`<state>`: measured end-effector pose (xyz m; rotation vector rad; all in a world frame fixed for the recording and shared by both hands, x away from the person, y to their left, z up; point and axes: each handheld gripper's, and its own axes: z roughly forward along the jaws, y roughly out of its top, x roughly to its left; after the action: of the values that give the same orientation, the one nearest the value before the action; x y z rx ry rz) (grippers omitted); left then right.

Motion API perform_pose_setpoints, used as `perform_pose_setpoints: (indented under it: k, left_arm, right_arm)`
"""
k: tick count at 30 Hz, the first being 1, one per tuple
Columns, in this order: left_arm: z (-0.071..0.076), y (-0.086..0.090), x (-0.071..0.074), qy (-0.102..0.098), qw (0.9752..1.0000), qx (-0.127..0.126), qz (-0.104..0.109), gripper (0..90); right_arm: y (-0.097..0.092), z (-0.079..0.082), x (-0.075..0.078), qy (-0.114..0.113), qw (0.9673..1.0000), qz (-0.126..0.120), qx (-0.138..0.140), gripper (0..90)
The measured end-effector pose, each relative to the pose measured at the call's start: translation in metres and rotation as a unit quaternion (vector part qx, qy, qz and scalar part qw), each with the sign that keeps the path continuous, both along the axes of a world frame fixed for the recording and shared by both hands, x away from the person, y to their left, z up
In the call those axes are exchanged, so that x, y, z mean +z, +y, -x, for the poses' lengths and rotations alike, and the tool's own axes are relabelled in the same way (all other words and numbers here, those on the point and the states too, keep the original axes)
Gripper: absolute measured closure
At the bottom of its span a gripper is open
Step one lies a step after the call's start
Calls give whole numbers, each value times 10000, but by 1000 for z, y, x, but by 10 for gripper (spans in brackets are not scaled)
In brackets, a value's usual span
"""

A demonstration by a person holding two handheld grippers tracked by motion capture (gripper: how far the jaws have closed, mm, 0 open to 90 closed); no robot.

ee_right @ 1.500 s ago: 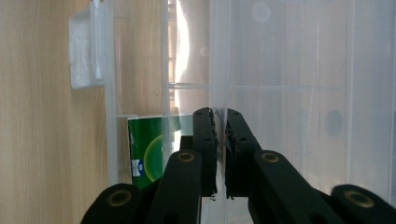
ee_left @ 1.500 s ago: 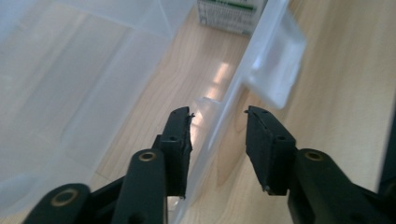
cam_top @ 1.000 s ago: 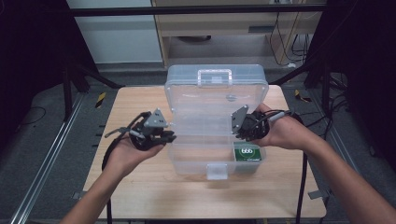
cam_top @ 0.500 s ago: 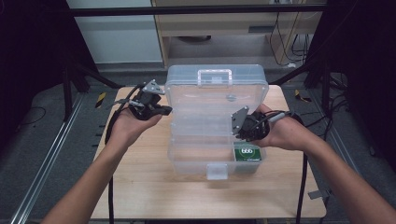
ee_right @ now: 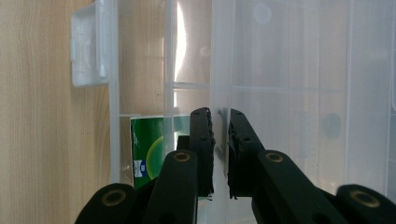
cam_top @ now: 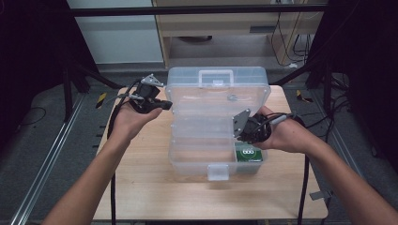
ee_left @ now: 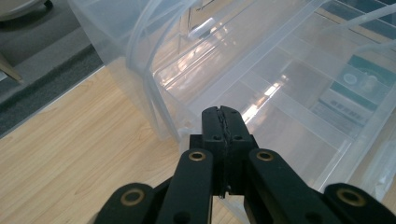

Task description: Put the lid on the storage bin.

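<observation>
High view: the left gripper (cam_top: 162, 105) has been moved up to the clear box's (cam_top: 218, 119) raised lid. Left gripper view: its jaws are pressed together, empty. Right gripper view: the right gripper (ee_right: 219, 122) is clamped on the box's wall, so opening seems finished
</observation>
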<state>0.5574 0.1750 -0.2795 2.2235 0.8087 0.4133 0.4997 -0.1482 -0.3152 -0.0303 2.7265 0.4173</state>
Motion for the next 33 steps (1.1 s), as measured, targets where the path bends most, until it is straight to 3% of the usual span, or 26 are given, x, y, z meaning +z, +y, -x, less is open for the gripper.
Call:
perform_pose_setpoints:
  k: [18,33]
  left_arm:
    - [1,2,-5,32,10000,25,57,896]
    - [12,8,-15,90,9998,-34,170,896]
  right_arm:
    - [0,5,-4,-4,9999,86,56,824]
    - [-1,12,-10,22,9999,109,100,823]
